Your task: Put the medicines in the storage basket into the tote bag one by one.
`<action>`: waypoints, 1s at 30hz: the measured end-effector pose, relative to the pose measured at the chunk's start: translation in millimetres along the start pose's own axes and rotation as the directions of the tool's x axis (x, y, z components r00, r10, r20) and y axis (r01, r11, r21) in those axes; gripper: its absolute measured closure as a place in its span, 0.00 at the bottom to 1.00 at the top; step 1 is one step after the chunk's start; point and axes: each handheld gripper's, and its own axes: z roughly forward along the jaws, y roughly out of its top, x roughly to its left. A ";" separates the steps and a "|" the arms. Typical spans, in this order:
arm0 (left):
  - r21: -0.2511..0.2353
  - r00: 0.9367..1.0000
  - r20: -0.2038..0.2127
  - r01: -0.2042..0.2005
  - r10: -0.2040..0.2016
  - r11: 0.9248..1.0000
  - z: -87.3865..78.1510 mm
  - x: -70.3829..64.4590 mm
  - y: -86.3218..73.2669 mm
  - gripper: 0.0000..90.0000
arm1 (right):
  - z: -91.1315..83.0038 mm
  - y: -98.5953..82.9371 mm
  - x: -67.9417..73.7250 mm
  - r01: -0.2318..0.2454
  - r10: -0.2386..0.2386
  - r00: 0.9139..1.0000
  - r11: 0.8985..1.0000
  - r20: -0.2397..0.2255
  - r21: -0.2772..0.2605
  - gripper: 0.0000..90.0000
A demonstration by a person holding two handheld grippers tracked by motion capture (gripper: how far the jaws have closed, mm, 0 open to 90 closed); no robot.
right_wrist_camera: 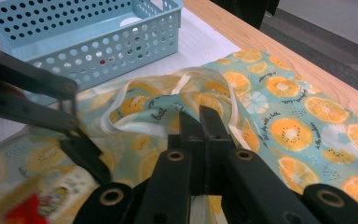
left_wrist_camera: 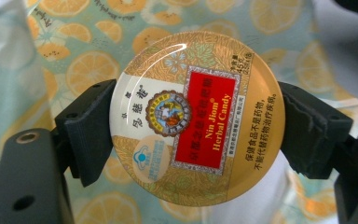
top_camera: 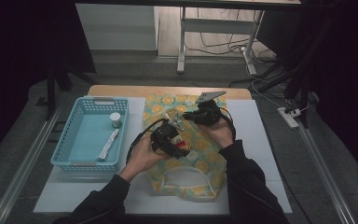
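Note:
A round gold and red candy tin labelled Nin Jiom Herbal Candy sits clamped at its rim between the jaws of my left gripper. In the high view the left gripper holds the tin just above the orange-print cloth bag. My right gripper is shut on the bag's pale rim, which stands lifted into a fold. Seen from above, the right gripper is at the bag's far end, close beside the left one. The left gripper's black fingers and the blurred tin are at the lower left of the right gripper view.
A light blue perforated basket stands left of the bag on the white mat, holding a small jar and a white tube. The basket's wall lies just beyond the bag. The wooden table edge runs along the far side.

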 end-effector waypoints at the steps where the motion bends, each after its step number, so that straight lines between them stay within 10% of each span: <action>1: 0.002 1.000 -0.005 -0.004 0.004 1.000 3.6 1.0 0.6 0.23 | 0.5 -0.3 0.0 -0.001 0.001 1.000 1.000 -0.002 -0.002 1.00; 30: 0.055 0.995 -0.101 0.014 -0.009 0.998 70.6 35.0 -7.8 0.23 | 17.4 -11.7 -5.3 -0.013 0.012 1.000 0.999 0.020 0.051 1.00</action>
